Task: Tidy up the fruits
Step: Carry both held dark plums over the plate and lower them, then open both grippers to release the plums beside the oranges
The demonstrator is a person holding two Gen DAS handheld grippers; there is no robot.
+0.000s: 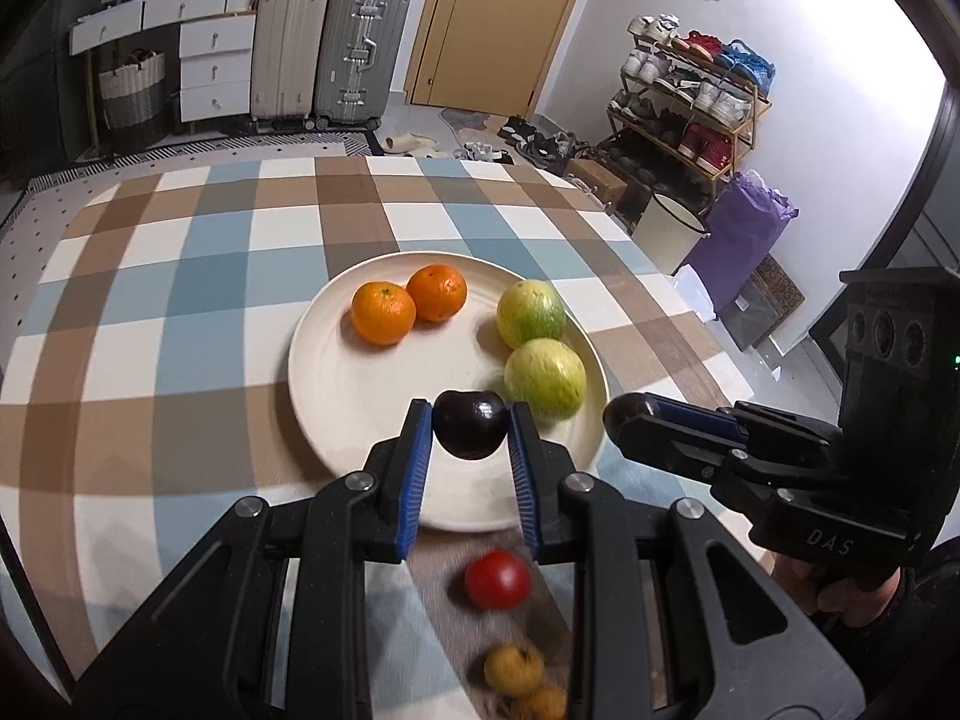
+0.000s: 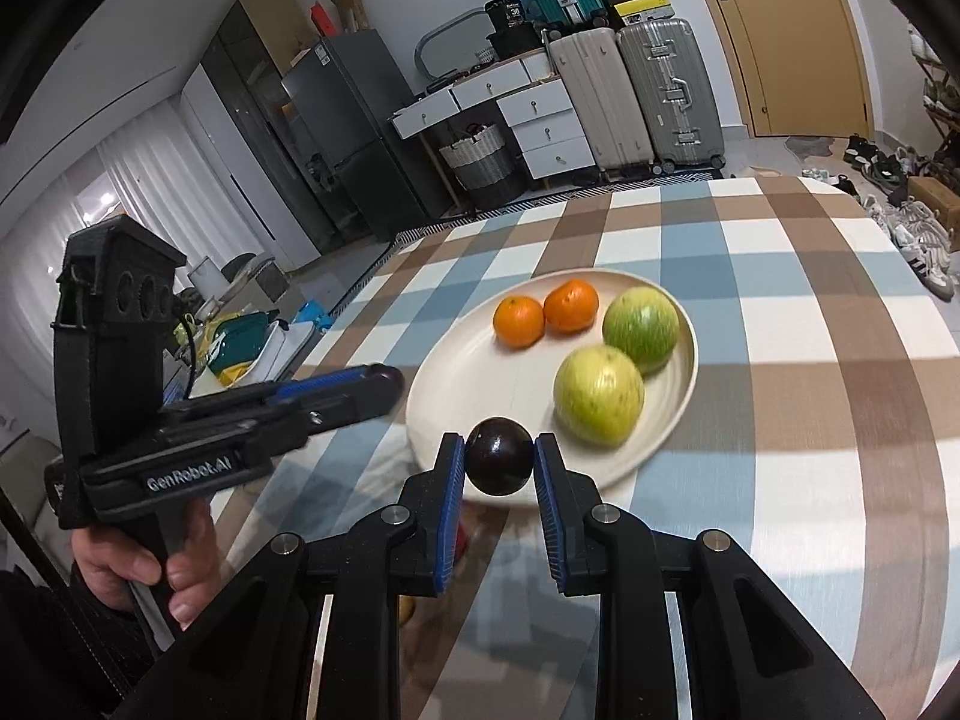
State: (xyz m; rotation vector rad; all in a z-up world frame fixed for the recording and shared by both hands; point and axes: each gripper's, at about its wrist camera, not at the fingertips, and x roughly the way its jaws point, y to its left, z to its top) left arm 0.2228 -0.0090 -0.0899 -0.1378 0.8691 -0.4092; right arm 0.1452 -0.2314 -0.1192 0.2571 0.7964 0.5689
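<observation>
The left gripper (image 1: 471, 429) has a dark plum (image 1: 470, 423) pinched between its blue pads (image 1: 420, 468), low in the centre of the left wrist view, held above the near rim of the cream plate (image 1: 336, 384). The right gripper (image 2: 499, 459) is just the same: closed on a second dark plum (image 2: 499, 463), gripped at the tips of its fingers over the plate's near edge, bottom centre of the right wrist view.

On the plate sit two mandarins (image 1: 383, 312) touching each other toward the far side, and two yellow-green round fruits (image 1: 545, 379) side by side on the right, the nearer one just behind the left gripper's plum. In the right wrist view the same four fruits show in the middle of the frame.

Below the left gripper, on the checked tablecloth (image 1: 180, 300), lie a red tomato-like fruit (image 1: 497, 579) and, further down toward the bottom edge, two blurred small yellow fruits (image 1: 514, 669).

Each view catches the other gripper from the side: the right one comes in from the right edge of the left wrist view with something dark at its tip, and the left one stands at the left of the right wrist view, a hand (image 2: 141, 564) around its grip
</observation>
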